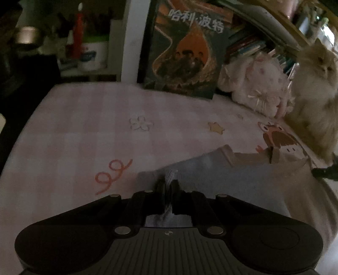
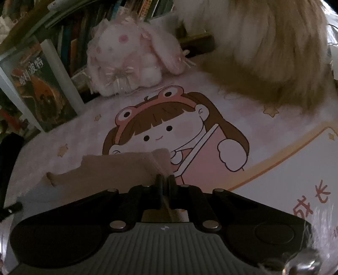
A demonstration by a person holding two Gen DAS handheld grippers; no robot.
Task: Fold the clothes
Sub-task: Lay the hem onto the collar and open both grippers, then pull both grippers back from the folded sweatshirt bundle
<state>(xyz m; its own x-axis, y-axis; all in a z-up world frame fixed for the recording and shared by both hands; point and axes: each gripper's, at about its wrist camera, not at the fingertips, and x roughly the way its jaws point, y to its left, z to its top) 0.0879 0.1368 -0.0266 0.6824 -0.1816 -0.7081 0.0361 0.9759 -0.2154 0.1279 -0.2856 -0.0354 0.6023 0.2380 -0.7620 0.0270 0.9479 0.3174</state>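
Left wrist view: a thin grey-blue garment (image 1: 221, 179), soft and limp, is spread on the pink bedsheet (image 1: 84, 127); its edge is pinched by the left gripper (image 1: 168, 184).

Right wrist view: its beige hem (image 2: 118, 169), likely best held at corners, is clenched by the right gripper (image 2: 165, 179).

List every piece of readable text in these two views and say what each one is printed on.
"哈利·波特": on the cover of the large dark book leaning upright at the back of the bed.
"成长": orange characters on the cartoon-print sheet, near its right edge.
White tub on the shelf, blue label: too blurred to read.
Spines of the shelved books: too small to read.
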